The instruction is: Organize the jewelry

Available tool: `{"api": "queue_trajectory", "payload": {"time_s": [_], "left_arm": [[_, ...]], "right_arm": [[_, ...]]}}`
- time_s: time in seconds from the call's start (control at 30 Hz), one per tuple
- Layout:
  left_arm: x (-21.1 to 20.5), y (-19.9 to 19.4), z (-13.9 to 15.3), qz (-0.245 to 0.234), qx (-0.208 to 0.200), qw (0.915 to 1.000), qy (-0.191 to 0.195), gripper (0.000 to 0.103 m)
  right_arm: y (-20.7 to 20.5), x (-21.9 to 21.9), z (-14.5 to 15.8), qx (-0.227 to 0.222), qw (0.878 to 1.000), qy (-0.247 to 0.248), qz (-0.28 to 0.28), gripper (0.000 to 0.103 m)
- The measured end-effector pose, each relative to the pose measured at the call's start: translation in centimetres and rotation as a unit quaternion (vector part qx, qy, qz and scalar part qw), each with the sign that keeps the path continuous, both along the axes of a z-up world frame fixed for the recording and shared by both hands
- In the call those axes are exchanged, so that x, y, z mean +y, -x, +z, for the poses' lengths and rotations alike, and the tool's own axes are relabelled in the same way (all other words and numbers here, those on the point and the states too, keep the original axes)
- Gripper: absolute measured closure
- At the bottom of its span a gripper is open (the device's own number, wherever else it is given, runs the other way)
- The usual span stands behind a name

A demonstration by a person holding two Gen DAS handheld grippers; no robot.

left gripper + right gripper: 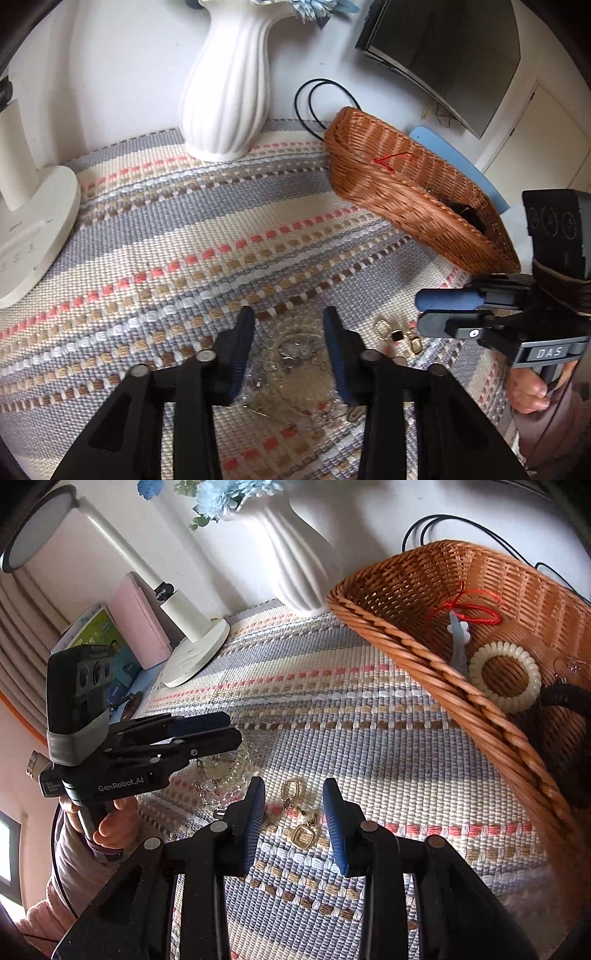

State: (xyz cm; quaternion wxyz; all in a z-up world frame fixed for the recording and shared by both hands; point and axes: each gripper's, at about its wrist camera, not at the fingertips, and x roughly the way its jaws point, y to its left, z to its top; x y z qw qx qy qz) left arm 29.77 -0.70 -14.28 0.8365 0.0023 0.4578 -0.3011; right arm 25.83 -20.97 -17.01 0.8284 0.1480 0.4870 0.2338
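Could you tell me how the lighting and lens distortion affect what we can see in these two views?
Left wrist: fisheye curves the monitor; the clear beads between the left gripper fingers look faint. Right wrist: even daylight, the basket rim bows, gold earrings sharp.

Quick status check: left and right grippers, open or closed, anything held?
Left gripper: open, holding nothing, fingers either side of the clear bead bracelets.
Right gripper: open, holding nothing, over the gold earrings.
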Motion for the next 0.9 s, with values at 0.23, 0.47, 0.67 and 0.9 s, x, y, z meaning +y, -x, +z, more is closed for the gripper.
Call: {"api": "queue_trajectory", "payload": {"time_s": [0.23,0.47,0.67,0.9], "left_arm": [[0.0,0.3,-0.3,-0.012,0.023,0.9991,0.034,0.092],[2.2,1.3,2.0,-0.004,0.017,0.9945,0.104,0.095],[4.7,3.0,5.1,-0.003,-0.015,0.9837,0.179,0.101],[5.0,1.3,2.8,0.038,0.003,0.9945,0.097,0.097]], "right_arm": [[0.3,-0.9,-0.2,0.001,1.000,-0.009,-0.009,0.068],[0.6,-0.9,-0.3,-0.009,1.000,0.001,-0.006,0.068],[0.8,-0.8,-0.2,-0.016,1.000,0.003,-0.005,0.068],[1.0,0.0,0.5,-0.030,0.999,0.014,-0.002,0.068]]}}
